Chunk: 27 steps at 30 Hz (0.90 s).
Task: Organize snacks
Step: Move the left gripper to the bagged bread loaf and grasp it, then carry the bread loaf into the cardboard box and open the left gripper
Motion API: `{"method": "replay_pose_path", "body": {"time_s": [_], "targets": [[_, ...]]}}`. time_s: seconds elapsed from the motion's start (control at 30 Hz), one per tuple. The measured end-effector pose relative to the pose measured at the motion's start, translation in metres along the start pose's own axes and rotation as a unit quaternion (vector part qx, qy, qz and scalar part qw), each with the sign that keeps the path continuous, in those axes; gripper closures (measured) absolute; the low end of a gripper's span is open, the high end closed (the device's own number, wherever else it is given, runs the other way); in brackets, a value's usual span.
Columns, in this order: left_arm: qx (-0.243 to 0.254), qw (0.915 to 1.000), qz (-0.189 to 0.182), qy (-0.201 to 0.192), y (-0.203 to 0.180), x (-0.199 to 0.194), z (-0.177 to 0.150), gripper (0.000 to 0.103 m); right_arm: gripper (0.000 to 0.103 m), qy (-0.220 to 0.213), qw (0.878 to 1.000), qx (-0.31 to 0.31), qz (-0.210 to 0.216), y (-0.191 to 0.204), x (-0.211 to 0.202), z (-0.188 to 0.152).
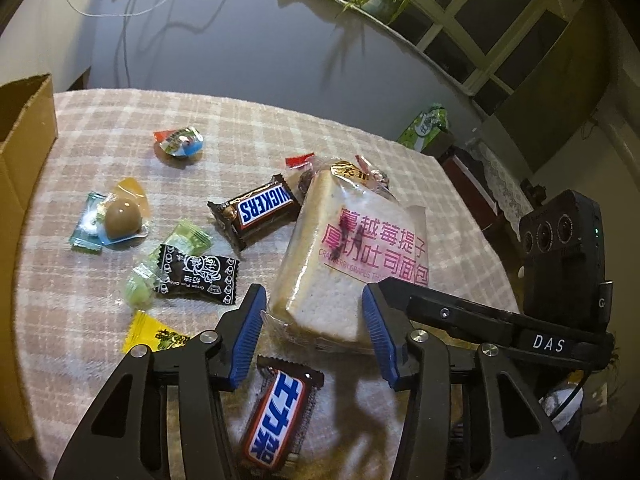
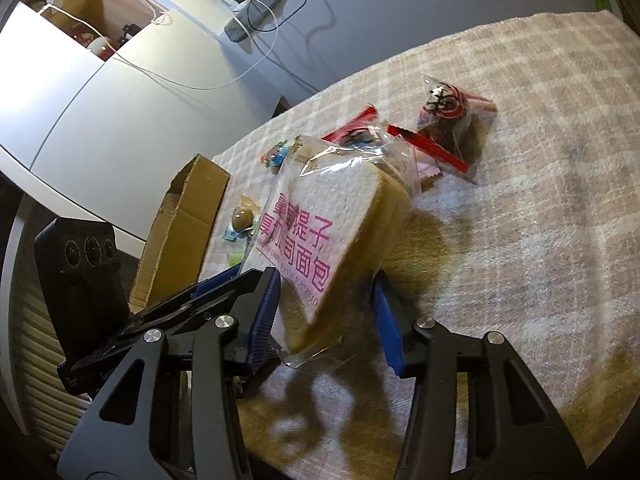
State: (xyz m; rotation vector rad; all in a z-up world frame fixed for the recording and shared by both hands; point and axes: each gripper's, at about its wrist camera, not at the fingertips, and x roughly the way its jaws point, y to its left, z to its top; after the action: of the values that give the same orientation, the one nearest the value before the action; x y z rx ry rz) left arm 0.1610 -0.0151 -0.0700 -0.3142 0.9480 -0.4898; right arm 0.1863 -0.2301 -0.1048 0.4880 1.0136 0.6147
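The bagged bread point(image 1: 340, 256) stands tilted on the checked cloth point(image 1: 100, 128), its near end between both grippers. The left gripper point(image 1: 316, 330) and the right gripper point(image 2: 326, 314) each clamp it with blue pads. 2 Snickers bars point(image 1: 256, 210) and candies point(image 1: 196, 276) lie left; a box point(image 1: 24, 136) stands beyond.

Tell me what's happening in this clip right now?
A person is sorting snacks on a checked tablecloth with two handheld grippers. Both the left gripper and right gripper are around the same bagged toast bread, one at each end, and it looks tilted up off the cloth. A cardboard box stands open at the table's edge. Snickers bars and small wrapped candies lie loose on the cloth.
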Motion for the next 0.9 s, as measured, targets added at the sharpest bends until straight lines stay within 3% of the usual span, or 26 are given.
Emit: {"method": "replay_pose_path", "body": {"time_s": [0.43,0.9], "targets": [[-0.011,0.9982,0.017,-0.057,0.014,-0.059,-0.003,0.056,0.055,-0.009,0.998,-0.054,0.020,0.053,-0.005,0.003],[-0.051,0.9898,0.067,-0.115,0.063,-0.127,-0.014,0.056,0.055,0.021,0.990,-0.133,0.054,0.138,0.033,0.002]]}}
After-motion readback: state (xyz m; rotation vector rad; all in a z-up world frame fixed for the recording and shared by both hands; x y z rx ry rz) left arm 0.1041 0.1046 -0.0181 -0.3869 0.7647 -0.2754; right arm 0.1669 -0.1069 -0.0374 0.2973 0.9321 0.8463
